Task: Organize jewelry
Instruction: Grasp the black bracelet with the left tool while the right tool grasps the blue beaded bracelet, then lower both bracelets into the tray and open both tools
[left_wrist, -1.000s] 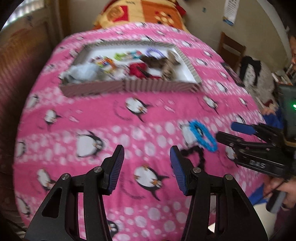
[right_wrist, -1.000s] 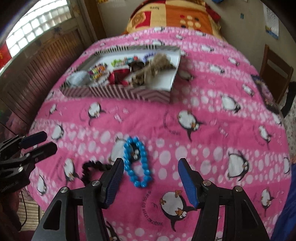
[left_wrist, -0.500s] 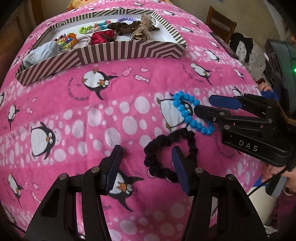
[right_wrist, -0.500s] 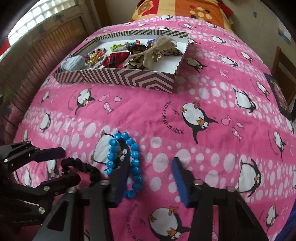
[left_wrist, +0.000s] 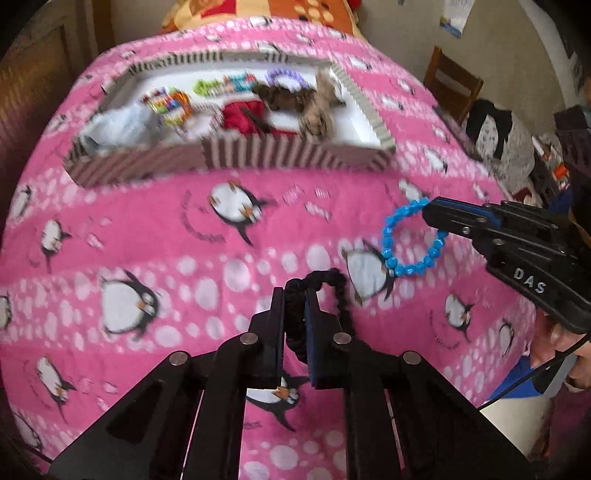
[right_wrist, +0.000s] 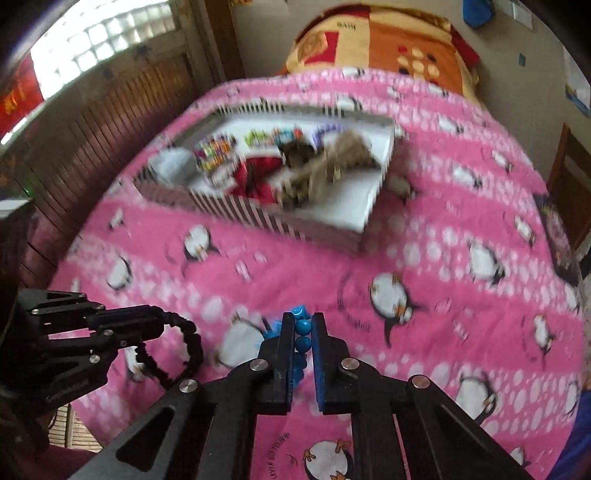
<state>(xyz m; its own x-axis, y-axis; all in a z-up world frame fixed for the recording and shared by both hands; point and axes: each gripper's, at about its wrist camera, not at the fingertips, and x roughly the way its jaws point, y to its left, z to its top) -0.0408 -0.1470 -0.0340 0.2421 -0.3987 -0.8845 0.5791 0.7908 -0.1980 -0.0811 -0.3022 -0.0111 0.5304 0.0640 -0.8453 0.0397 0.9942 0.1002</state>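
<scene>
Left wrist view: left tongs (left_wrist: 294, 325) clamped black scrunchie (left_wrist: 334, 291), right tongs (left_wrist: 430, 216) clamped blue bead bracelet (left_wrist: 408, 236), both lifted short of the already stocked striped box (left_wrist: 258, 157); drop-off remained.

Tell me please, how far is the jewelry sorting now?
Done: the striped box already holds several pieces, such as a red item and a colourful bracelet. In hand: the left gripper is shut on the black scrunchie, and the right gripper is shut on the blue bead bracelet; both hang above the pink blanket. Left: putting these two into the box.
</scene>
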